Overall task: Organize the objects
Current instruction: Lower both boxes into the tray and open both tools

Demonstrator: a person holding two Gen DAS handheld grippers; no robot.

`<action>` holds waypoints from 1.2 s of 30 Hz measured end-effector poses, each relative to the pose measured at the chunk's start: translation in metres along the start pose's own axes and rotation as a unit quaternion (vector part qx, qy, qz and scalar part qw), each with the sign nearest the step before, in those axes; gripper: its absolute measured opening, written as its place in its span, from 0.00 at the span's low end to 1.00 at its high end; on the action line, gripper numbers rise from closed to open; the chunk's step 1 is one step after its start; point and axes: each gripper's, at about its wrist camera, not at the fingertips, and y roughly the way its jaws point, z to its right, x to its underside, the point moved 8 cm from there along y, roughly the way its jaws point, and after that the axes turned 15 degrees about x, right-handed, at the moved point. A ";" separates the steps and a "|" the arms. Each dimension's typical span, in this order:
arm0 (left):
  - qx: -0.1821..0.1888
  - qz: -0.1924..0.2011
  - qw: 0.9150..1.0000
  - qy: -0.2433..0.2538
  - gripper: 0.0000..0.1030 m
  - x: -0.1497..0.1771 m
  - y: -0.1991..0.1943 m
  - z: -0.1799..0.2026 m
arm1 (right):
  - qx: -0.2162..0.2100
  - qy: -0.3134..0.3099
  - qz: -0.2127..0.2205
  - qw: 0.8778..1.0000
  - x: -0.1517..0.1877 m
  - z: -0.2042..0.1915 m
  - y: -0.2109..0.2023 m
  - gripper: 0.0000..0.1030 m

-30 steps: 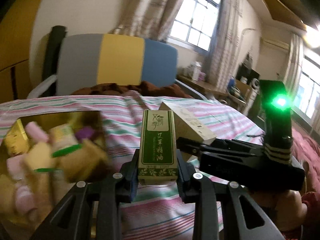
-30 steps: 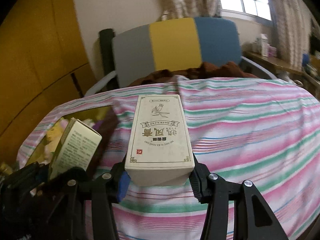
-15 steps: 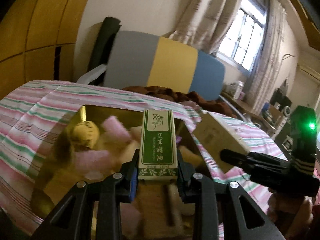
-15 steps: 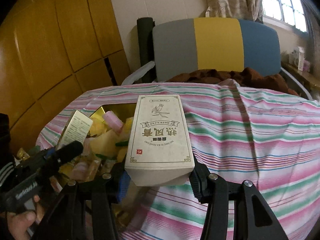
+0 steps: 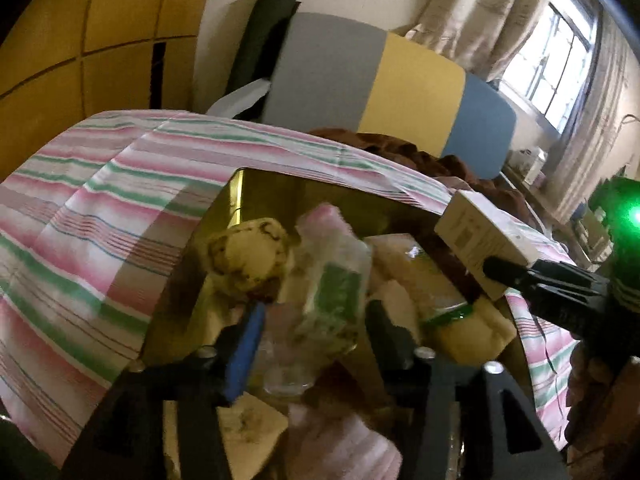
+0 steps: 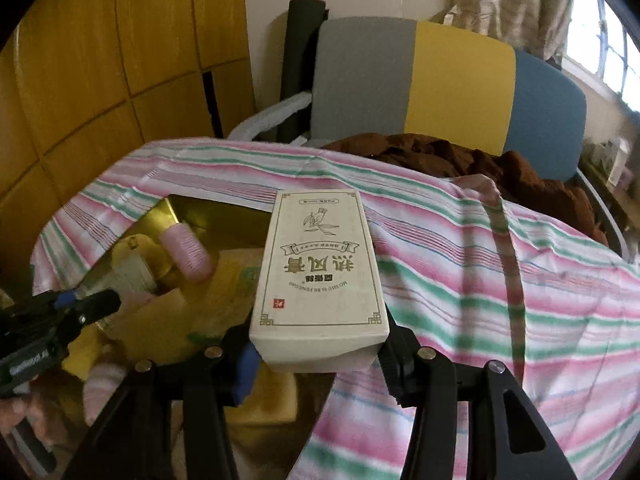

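Left claw (image 5: 312, 336) hung over the gold tray (image 5: 272, 188), its jaws opening; a blurred green box (image 5: 334, 280) lay between the fingers, loose of the pads, tilted among the tray's contents. Right claw (image 6: 320, 354) stood clenched on a cream box (image 6: 320, 268) printed with dark characters, the box held flat, with its long side running away from the camera, above the tray's right edge. In the left wrist view that same cream box (image 5: 484, 236) appeared at the right, pinched at its lower end by a black finger (image 5: 516, 272), with a green light (image 5: 636, 216) glowing on the gripper body behind it.

Contents of the tray: a yellow speckled lump (image 5: 250, 256), pink foam rolls (image 6: 186, 254) and yellowish packets (image 5: 468, 324), heaped without order. The tray rested on a striped cloth (image 6: 480, 280) of pink, green and white. Behind the cloth stood a panel (image 6: 452, 84) banded grey, yellow and blue, brown crumpled fabric (image 6: 460, 156) at its foot, and yellow wooden cupboard doors (image 6: 100, 60) at the left.
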 end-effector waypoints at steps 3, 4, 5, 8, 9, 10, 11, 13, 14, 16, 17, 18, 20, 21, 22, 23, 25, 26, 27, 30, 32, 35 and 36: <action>-0.003 0.020 1.000 -0.013 0.69 0.000 -0.014 -0.003 | -0.002 -0.015 -0.010 1.000 -0.004 -0.010 0.011 0.50; -0.002 0.033 0.999 -0.018 0.69 0.002 -0.022 -0.003 | -0.002 -0.024 -0.015 1.000 -0.005 -0.015 0.014 0.50; -0.003 0.041 0.999 -0.021 0.69 0.003 -0.027 -0.003 | -0.006 -0.030 -0.022 0.999 -0.004 -0.020 0.017 0.50; -0.005 0.061 0.998 -0.027 0.70 0.006 -0.042 -0.002 | -0.021 -0.040 -0.033 0.998 0.001 -0.033 0.019 0.50; -0.005 0.063 0.998 -0.028 0.70 0.007 -0.045 -0.001 | -0.030 -0.045 -0.033 0.998 0.002 -0.038 0.018 0.50; -0.001 0.065 0.997 -0.029 0.70 0.008 -0.049 0.000 | -0.039 -0.050 -0.033 0.997 0.005 -0.042 0.016 0.50; 0.002 0.066 0.997 -0.030 0.70 0.009 -0.052 0.001 | -0.048 -0.057 -0.032 0.997 0.008 -0.047 0.012 0.51; 0.011 0.072 0.997 -0.035 0.70 0.010 -0.059 0.004 | -0.059 -0.051 -0.027 0.997 0.011 -0.046 0.003 0.51; 0.014 0.074 0.996 -0.036 0.70 0.010 -0.061 0.006 | -0.066 -0.038 -0.026 0.997 0.012 -0.043 -0.001 0.53; 0.003 0.072 0.997 -0.041 0.70 0.011 -0.064 0.007 | -0.071 -0.001 -0.025 0.997 0.013 -0.032 -0.007 0.76; -0.005 0.069 0.997 -0.041 0.70 0.011 -0.064 0.006 | -0.076 0.038 -0.015 0.996 0.012 -0.022 -0.014 0.80; -0.017 0.064 0.997 -0.040 0.70 0.011 -0.064 0.007 | -0.088 0.063 -0.006 0.994 0.011 -0.016 -0.020 0.81; -0.029 0.061 0.997 -0.038 0.70 0.013 -0.067 0.009 | -0.107 0.097 0.010 0.989 0.009 -0.008 -0.030 0.79; -0.028 0.060 0.997 -0.037 0.70 0.014 -0.068 0.011 | -0.105 0.101 0.016 0.989 0.007 -0.006 -0.032 0.75; -0.023 0.059 0.997 -0.033 0.70 0.016 -0.070 0.015 | -0.100 0.099 0.020 0.990 0.005 -0.007 -0.033 0.65; -0.022 0.058 0.998 -0.030 0.70 0.016 -0.071 0.018 | -0.093 0.089 0.022 0.991 0.002 -0.009 -0.033 0.58; -0.025 0.058 0.998 -0.021 0.70 0.016 -0.076 0.023 | -0.085 0.077 0.018 0.993 -0.005 -0.016 -0.026 0.47; -0.030 0.058 0.998 -0.016 0.70 0.016 -0.079 0.026 | -0.085 0.079 0.015 0.993 -0.008 -0.019 -0.021 0.46; -0.032 0.058 0.998 -0.013 0.70 0.016 -0.081 0.028 | -0.085 0.081 0.011 0.993 -0.010 -0.021 -0.015 0.46; -0.037 0.058 0.998 -0.010 0.70 0.017 -0.089 0.033 | -0.107 0.076 -0.025 0.991 -0.004 -0.034 -0.003 0.46; -0.052 0.049 0.997 -0.008 0.70 0.018 -0.091 0.034 | -0.102 0.078 -0.028 0.991 0.004 -0.038 -0.006 0.47; -0.081 0.032 0.996 0.001 0.70 0.021 -0.089 0.033 | -0.089 0.092 -0.026 0.991 0.015 -0.036 -0.025 0.66; -0.087 0.028 0.996 0.004 0.70 0.022 -0.089 0.034 | -0.085 0.100 -0.028 0.991 0.018 -0.035 -0.029 0.87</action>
